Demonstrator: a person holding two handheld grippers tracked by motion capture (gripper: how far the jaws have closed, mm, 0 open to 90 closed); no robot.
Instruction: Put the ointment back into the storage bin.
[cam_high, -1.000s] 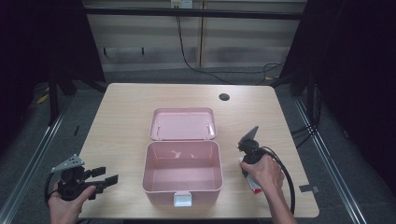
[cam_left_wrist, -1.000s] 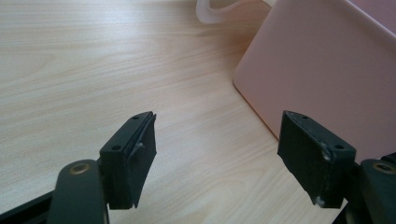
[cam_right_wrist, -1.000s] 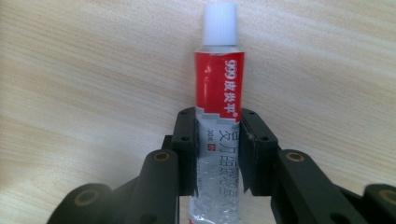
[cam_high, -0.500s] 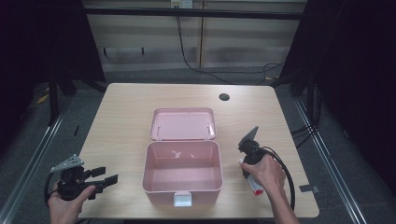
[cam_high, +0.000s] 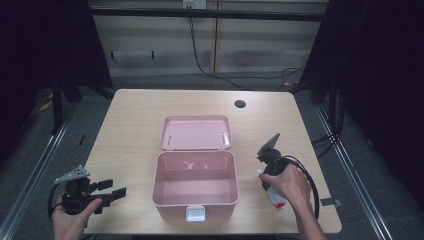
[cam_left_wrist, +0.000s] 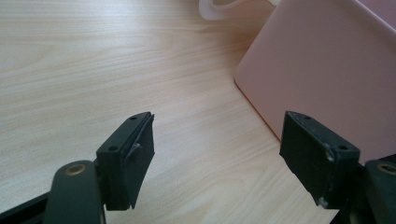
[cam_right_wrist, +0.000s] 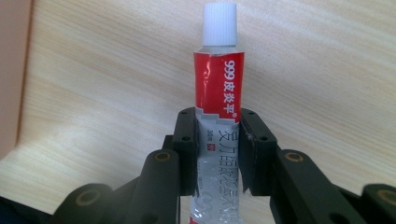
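Note:
A pink box (cam_high: 195, 186) stands open in the middle of the table, its lid (cam_high: 196, 132) lying flat behind it. My right gripper (cam_high: 268, 182) is just right of the box, partly under the hand, shut on a red and white ointment tube (cam_high: 277, 200). In the right gripper view the jaws of the right gripper (cam_right_wrist: 218, 140) clamp the tube (cam_right_wrist: 219, 88) across its middle, and its white cap (cam_right_wrist: 219, 23) points away over the tabletop. My left gripper (cam_high: 116, 193) is near the front left edge, open and holding nothing. In its own view the left gripper (cam_left_wrist: 219, 128) faces the box's side wall (cam_left_wrist: 327, 70).
The wooden table (cam_high: 130, 125) has a round cable hole (cam_high: 240, 104) at the back right. Cables trail from both grippers. Dark floor and metal rails surround the table.

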